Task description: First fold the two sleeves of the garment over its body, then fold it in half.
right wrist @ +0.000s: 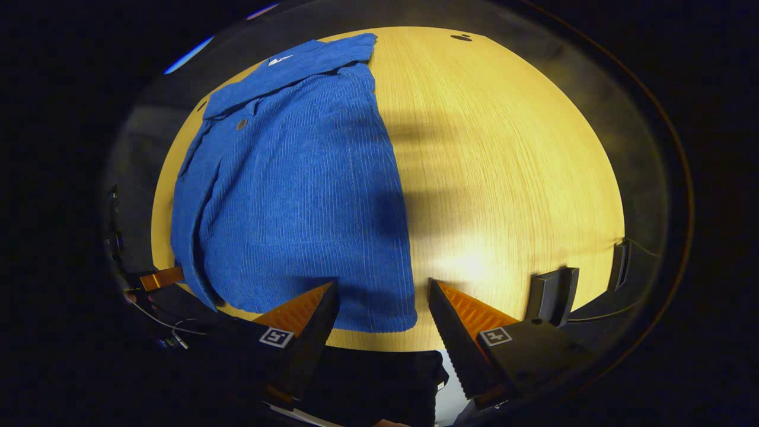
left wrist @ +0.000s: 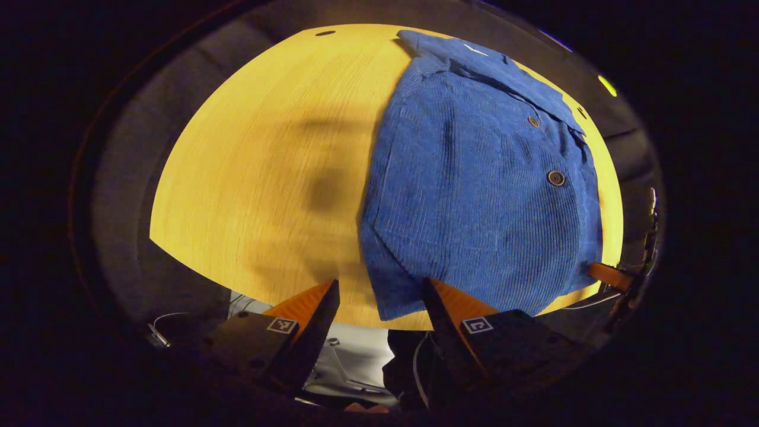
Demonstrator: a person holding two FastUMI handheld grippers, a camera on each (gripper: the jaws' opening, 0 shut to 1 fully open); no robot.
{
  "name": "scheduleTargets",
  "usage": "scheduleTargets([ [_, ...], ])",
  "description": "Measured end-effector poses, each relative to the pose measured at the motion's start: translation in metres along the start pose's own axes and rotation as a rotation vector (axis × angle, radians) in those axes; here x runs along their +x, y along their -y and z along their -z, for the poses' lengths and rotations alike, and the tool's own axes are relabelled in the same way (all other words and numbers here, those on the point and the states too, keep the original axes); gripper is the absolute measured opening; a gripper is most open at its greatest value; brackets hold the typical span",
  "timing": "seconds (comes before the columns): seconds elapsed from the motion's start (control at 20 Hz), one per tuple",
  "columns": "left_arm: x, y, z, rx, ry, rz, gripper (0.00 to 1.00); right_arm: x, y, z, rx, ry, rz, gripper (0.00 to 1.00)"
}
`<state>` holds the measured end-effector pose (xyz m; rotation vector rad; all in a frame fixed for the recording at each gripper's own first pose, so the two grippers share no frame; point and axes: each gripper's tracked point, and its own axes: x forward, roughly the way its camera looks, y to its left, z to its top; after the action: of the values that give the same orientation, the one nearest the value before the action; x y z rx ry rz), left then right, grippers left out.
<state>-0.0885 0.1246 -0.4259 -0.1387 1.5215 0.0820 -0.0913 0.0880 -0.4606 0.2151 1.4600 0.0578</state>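
Blue shirt (left wrist: 480, 196), sleeves folded in, laid lengthwise on table (left wrist: 267, 166), collar away. Left gripper (left wrist: 379, 290) and right gripper (right wrist: 379, 293) are held released above hem.

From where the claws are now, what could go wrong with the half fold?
Both claws, left and right, hover open at the near hem of the blue garment. Pinching only the top layer may pull the folded sleeves loose. The hem lies close to the table edge, so a drag could slide it off.
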Motion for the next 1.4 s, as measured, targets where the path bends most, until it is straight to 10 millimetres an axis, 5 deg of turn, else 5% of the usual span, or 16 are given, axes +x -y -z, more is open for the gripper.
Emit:
scheduleTargets([
  [0.15, 0.0, 0.005, 0.001, 0.038, 0.015, 0.01, 0.83, 0.003, -0.005, 0.002, -0.11, 0.016, 0.05, 0.96],
  [0.2, -0.001, 0.011, -0.002, 0.043, 0.02, 0.041, 0.82, 0.003, -0.013, 0.005, -0.106, 0.015, 0.031, 0.84],
  [0.35, 0.0, 0.025, -0.002, -0.032, 0.019, 0.183, 0.07, 0.004, -0.026, 0.005, -0.039, -0.004, -0.022, 0.11],
  [0.45, -0.007, 0.025, -0.002, -0.11, -0.007, 0.261, 0.0, 0.003, -0.025, 0.003, 0.012, -0.009, -0.044, 0.03],
  [0.65, -0.041, 0.017, -0.023, -0.05, 0.092, 0.301, 0.0, -0.023, -0.027, -0.017, 0.077, 0.055, -0.078, 0.03],
  [1.0, -0.114, 0.02, -0.07, 0.061, 0.227, 0.366, 0.0, -0.118, -0.053, -0.097, 0.124, 0.296, -0.145, 0.03],
  [1.2, -0.158, 0.023, -0.127, 0.131, 0.328, 0.391, 0.0, -0.16, -0.064, -0.16, 0.1, 0.422, -0.15, 0.03],
  [1.4, -0.195, 0.03, -0.209, 0.178, 0.448, 0.376, 0.0, -0.188, -0.073, -0.243, 0.109, 0.548, -0.149, 0.02],
])
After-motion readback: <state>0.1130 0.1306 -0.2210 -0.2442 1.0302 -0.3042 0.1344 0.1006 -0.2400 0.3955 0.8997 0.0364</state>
